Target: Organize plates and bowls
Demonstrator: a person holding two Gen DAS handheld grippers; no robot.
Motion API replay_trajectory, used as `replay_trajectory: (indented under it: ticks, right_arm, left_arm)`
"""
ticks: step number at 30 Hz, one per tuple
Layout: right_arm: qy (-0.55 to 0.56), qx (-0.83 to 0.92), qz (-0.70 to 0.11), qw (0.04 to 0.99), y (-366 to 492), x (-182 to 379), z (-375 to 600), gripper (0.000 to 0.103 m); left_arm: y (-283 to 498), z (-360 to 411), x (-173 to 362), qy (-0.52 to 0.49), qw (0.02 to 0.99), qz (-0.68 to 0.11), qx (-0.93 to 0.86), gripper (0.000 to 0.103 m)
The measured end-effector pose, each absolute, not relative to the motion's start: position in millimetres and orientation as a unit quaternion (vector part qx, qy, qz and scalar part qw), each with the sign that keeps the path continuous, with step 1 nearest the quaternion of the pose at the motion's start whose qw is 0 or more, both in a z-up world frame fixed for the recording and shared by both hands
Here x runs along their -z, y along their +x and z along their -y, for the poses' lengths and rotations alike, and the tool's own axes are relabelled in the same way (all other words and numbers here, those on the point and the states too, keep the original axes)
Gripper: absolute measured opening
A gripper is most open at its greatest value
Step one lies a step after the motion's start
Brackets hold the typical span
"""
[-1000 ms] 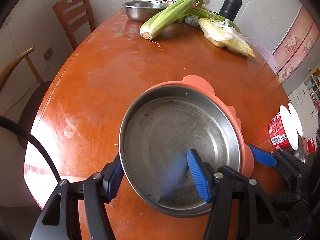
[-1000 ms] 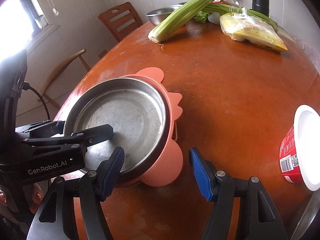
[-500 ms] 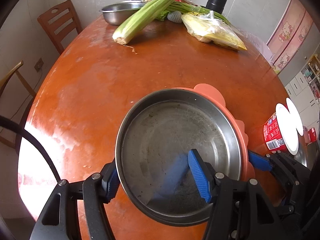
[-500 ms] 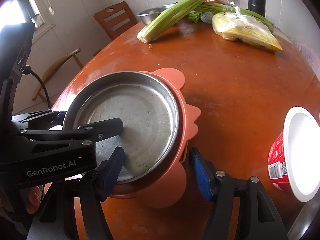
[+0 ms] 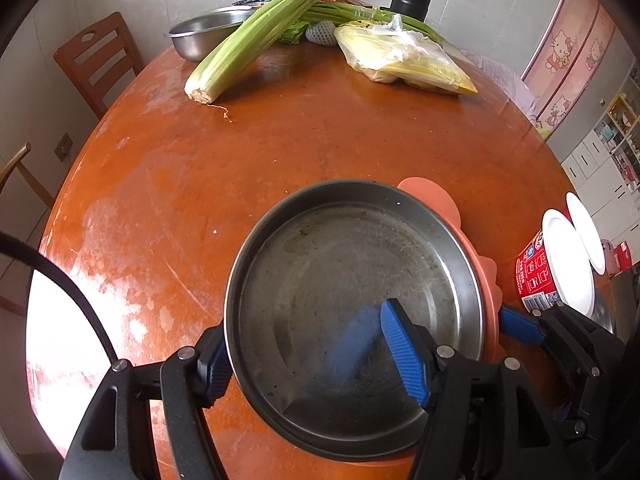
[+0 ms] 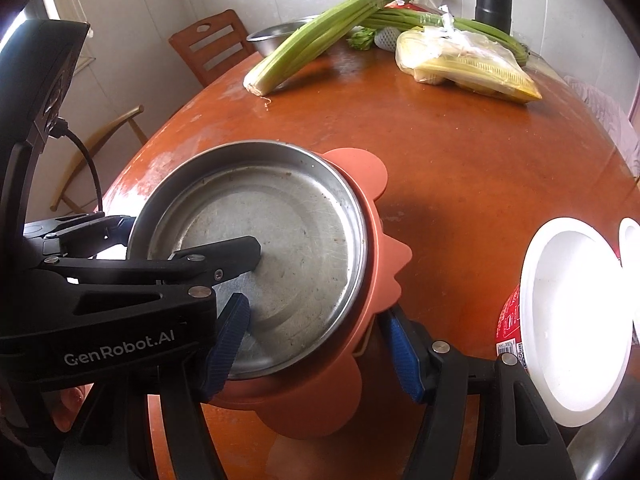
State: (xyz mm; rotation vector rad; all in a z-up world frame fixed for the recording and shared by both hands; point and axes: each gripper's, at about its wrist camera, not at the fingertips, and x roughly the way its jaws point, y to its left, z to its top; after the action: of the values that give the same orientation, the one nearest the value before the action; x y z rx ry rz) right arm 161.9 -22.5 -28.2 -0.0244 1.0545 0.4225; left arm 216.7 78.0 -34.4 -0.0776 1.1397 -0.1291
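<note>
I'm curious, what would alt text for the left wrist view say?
A steel plate nested in a scalloped orange plate sits between the left gripper's blue-padded fingers on an orange table. Celery, bagged corn and a steel bowl lie beyond.

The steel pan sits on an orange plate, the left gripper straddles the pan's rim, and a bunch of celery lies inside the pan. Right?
Not quite. The pan holds no food; the celery lies on the table at the far end, as the left wrist view shows. The rest stands: pan on the orange plate, left gripper astride the pan's rim.
</note>
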Motion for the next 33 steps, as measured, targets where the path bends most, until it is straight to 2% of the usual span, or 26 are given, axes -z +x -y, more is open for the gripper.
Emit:
replay_trajectory:
  ticks: [18,33]
  right_arm:
    - [-0.002,-0.182,-0.454,0.872,147.9,-2.4,36.8,0.068]
    - [0.011,-0.172,-0.389,0.905,111.6,-44.4,72.7,0.068]
  left_arm:
    - [188.1,-99.9,-2.3,-0.057,0.870,-0.487,0.042,0.067]
    - [149.7,-73.0,-45.4,-0.042,0.896,-0.438,0.056,0.067]
